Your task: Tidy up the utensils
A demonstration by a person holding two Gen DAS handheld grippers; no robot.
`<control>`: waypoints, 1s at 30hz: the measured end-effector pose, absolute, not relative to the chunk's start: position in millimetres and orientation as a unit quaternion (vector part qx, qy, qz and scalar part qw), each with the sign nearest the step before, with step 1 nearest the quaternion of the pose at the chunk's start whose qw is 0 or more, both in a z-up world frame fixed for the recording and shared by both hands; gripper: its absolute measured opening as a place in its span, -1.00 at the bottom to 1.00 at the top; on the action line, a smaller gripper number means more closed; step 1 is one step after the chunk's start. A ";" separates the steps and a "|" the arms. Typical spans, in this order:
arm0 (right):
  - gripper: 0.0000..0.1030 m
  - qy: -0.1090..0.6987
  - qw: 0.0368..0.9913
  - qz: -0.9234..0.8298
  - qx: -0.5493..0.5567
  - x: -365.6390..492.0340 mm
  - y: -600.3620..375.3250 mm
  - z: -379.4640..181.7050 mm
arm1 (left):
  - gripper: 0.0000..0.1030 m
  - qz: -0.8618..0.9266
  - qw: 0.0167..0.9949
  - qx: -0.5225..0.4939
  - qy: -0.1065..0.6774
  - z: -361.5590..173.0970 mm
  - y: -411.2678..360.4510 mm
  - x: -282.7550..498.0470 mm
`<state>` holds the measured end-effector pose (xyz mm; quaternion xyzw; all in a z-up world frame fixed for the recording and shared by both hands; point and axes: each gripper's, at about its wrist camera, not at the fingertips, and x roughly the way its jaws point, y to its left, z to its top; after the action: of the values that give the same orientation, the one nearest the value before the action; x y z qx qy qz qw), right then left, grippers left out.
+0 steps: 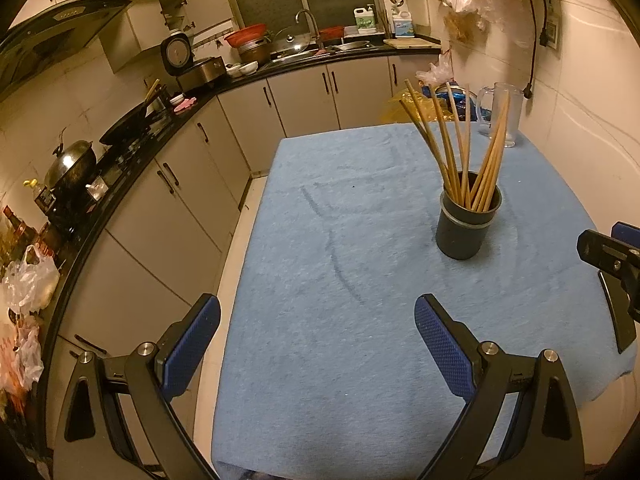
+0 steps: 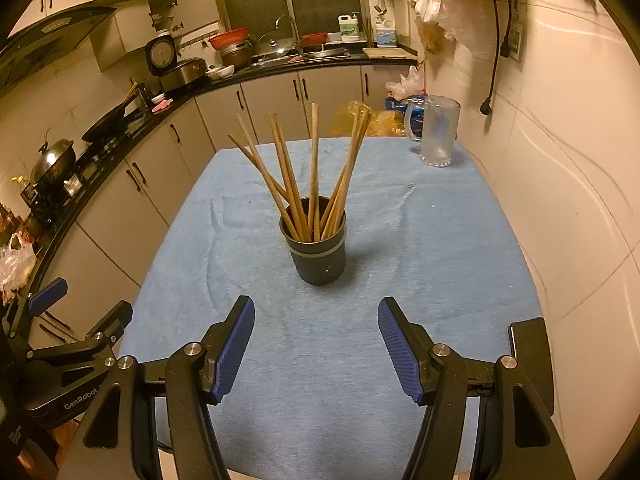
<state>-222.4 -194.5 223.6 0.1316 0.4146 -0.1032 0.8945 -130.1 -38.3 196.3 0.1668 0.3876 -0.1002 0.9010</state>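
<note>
Wooden chopsticks (image 1: 468,148), a whole bunch of them, stand fanned out in a dark round cup (image 1: 468,222) on the blue cloth of the desk (image 1: 340,360). From the left wrist view the cup sits off to the right and a bit far, with a clear glass mug (image 1: 500,116) farther back near the wall. The left tool (image 1: 318,334) hangs over bare cloth with its blue pads spread wide, nothing between them, so it's released. The other tool just pokes in at the right edge.

In the right wrist view, the cup (image 2: 316,256) is dead ahead, just beyond the right tool (image 2: 316,336), which is also spread apart and gripping nothing. The chopsticks (image 2: 312,176) lean every which way, tips splayed above the rim. The mug (image 2: 438,132) is far right.

My take on handling: the sticks look light, stiff and thin, probably a little slick, so they'd want to roll or twist in a pinch. I'd grab one around mid-shaft above the rim, where it stands clear of its neighbours. The cup looks light too, and could tip if a stick drags sideways.
</note>
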 end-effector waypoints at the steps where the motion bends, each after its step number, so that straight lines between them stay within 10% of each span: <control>1: 0.33 0.416 0.894 -0.102 0.131 -221.3 -193.4 222.9 | 0.88 -0.099 0.901 0.166 0.388 195.9 -37.5 -130.4; 30: 0.34 0.444 0.879 -0.102 0.138 -198.0 -215.0 200.3 | 0.88 -0.102 0.889 0.165 0.414 171.9 -52.3 -101.4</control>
<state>-198.0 -215.0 200.3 0.1378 0.4440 -0.1019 0.8795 -101.4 -52.3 171.9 0.1653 0.4139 -0.1015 0.8894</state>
